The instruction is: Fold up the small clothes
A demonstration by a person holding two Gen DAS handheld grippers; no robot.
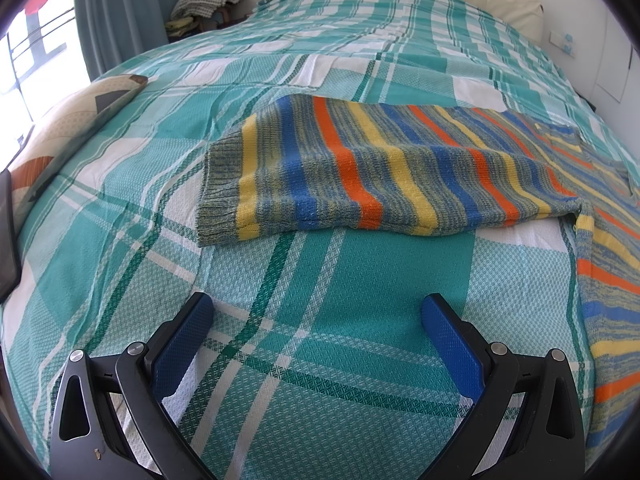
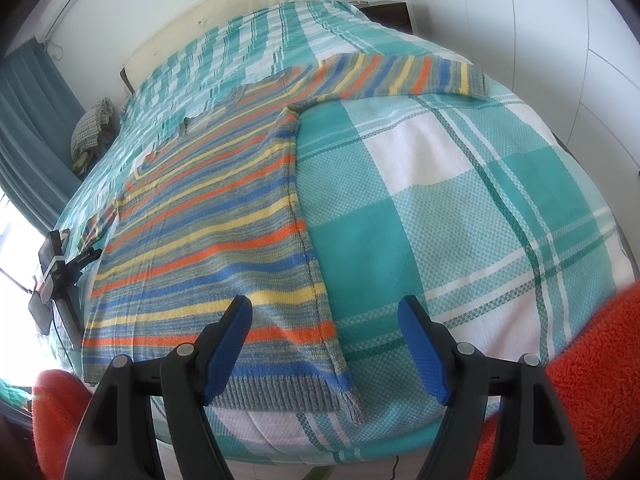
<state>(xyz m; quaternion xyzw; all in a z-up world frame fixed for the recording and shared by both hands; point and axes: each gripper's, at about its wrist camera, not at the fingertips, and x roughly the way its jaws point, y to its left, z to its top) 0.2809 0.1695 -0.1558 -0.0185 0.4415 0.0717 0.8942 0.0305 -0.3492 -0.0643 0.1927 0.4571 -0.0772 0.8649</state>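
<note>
A striped knitted sweater lies spread flat on a bed covered by a teal-and-white plaid bedspread, its body running up the bed from the near edge and its bands of blue, orange, yellow and grey-green crossing it. One sleeve extends sideways across the bedspread, ending in a ribbed grey-green cuff; the other sleeve reaches toward the opposite side of the bed. The ribbed hem lies close to the near edge of the mattress. The left gripper hovers above bare bedspread just short of the sleeve, its blue-padded jaws spread wide with nothing between them. The right gripper hangs over the hem corner and side seam of the sweater, its jaws likewise apart and not pressing the knit. A patterned cushion rests at one side of the bed, a cream headboard stands at the far end, and an orange fleecy sleeve shows beside the right gripper.
</note>
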